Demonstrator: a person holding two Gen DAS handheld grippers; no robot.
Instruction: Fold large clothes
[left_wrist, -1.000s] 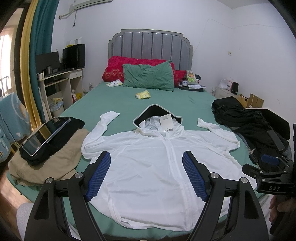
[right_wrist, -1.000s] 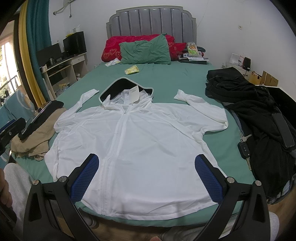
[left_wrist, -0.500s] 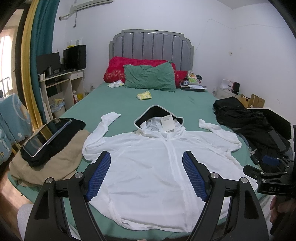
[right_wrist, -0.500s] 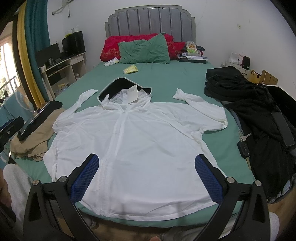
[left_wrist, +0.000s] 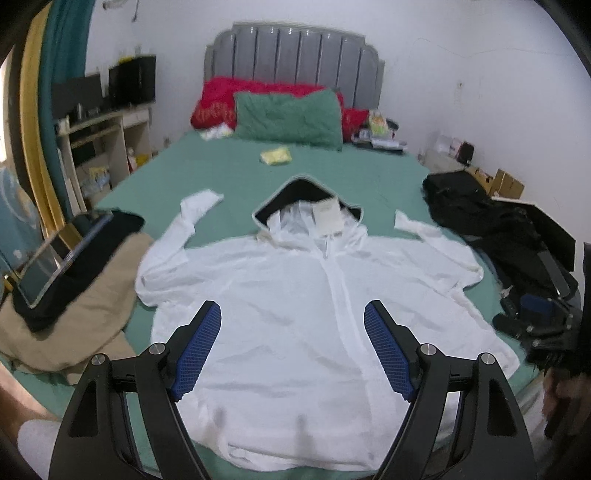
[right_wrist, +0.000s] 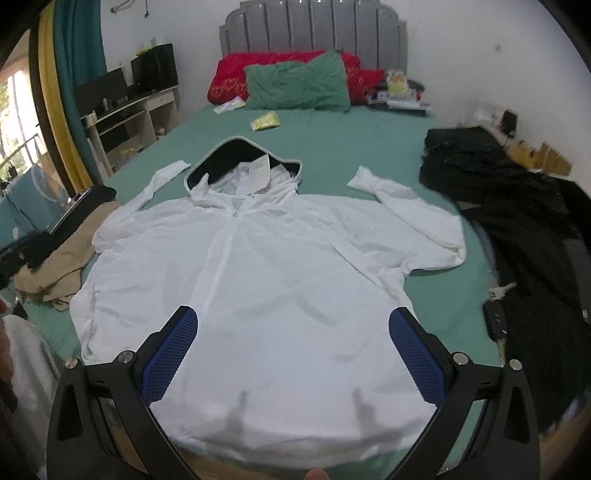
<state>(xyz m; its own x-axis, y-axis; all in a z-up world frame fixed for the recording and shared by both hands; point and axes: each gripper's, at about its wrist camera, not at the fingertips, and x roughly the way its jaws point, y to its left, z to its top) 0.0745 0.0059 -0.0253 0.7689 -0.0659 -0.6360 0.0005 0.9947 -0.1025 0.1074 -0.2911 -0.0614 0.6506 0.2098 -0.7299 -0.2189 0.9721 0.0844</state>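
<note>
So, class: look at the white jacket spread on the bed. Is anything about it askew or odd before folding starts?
The white hooded jacket lies flat, front up, zipped. Its hem hangs slightly over the bed's near edge, and a paper tag sticks out at the neck. Both sleeves bend upward. Both grippers hover open.

My fingers (left_wrist: 199, 347) are wearing blue rubbery pads with a bumpy grid texture, sitting on matt black plastic arms with shiny metal bolts. The white hoodie (left_wrist: 295, 295) is looking like thin, smooth, slightly sheer cloth, with a paper tag (left_wrist: 327, 218) at the neck and a darker lining in the hood. The bed (right_wrist: 369, 147) sheet is reading as matt green cotton. The tablet (left_wrist: 55, 266) on the tan cloth pile (left_wrist: 85, 332) is showing a glossy glass face.
</note>
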